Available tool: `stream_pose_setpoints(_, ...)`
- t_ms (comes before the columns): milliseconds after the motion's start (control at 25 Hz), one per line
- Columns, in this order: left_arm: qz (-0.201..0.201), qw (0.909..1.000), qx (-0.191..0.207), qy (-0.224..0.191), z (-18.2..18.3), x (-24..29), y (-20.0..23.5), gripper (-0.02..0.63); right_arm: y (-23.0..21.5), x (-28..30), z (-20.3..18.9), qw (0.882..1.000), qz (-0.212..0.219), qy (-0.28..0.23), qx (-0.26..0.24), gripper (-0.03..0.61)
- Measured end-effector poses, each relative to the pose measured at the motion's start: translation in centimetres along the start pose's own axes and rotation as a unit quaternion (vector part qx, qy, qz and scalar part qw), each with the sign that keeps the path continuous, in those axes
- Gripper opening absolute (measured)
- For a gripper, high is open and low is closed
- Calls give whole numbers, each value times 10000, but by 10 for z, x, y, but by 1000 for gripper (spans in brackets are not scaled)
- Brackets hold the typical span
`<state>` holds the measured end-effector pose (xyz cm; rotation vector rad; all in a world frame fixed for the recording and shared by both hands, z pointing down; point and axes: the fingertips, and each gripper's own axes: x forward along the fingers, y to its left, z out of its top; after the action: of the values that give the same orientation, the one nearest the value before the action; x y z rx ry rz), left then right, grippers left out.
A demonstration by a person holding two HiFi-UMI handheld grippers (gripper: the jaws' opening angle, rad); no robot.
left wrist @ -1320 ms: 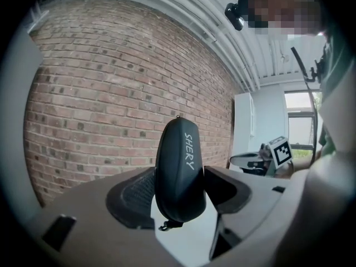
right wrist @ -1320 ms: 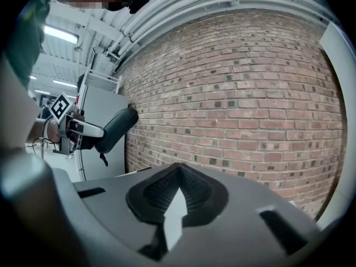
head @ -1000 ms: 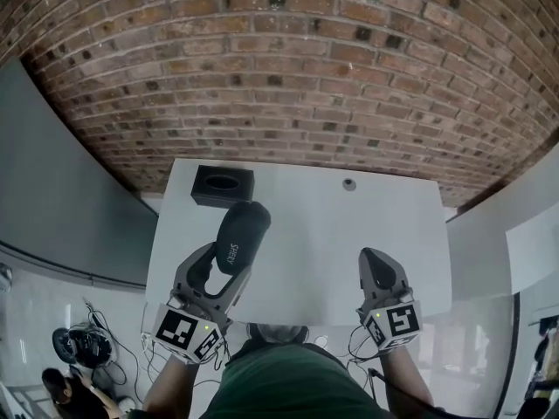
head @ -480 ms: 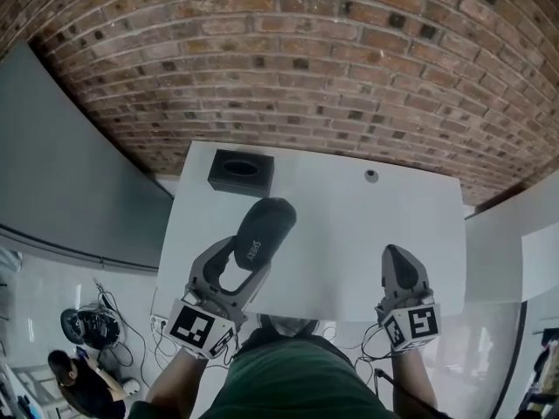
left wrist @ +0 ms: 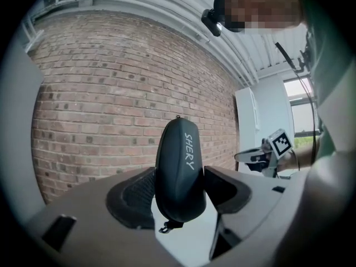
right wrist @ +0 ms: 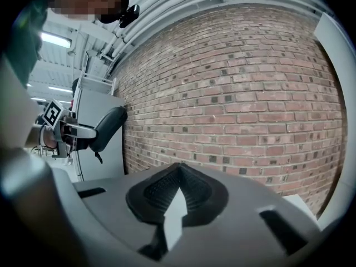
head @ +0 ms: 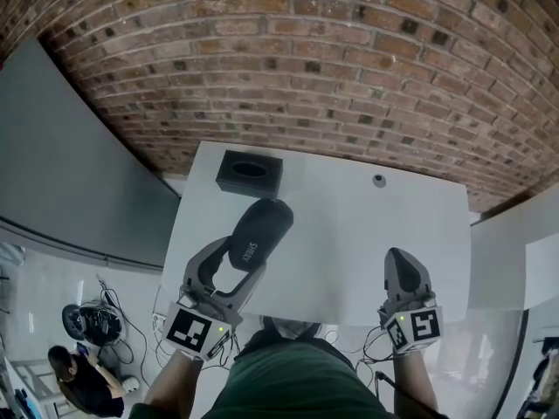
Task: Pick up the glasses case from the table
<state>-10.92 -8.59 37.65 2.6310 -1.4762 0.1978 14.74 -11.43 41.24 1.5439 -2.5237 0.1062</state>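
The left gripper [head: 243, 258] is held out nearly level, jaws clamped on a glasses case [left wrist: 179, 174]; the right gripper [head: 403, 262] is held alongside, jaws pressed together, empty.

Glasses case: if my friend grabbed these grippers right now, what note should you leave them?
Left gripper: shut on the glasses case, gripping its lower end; the case sticks up between the jaws.
Right gripper: shut, empty, by the near edge of the table.
Things: the case is held over the white table; a black box sits at the table's far left.
Done: case picked up, seemingly clear of the table.
Left: hold it steady; nothing else to grab.
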Motion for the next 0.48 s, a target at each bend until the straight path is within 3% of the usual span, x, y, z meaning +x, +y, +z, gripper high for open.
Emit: stream_pose_setpoints(480,85,9999,127,-75,6,-14,-1,267,4,-7,4,10000,55,-35,4,0)
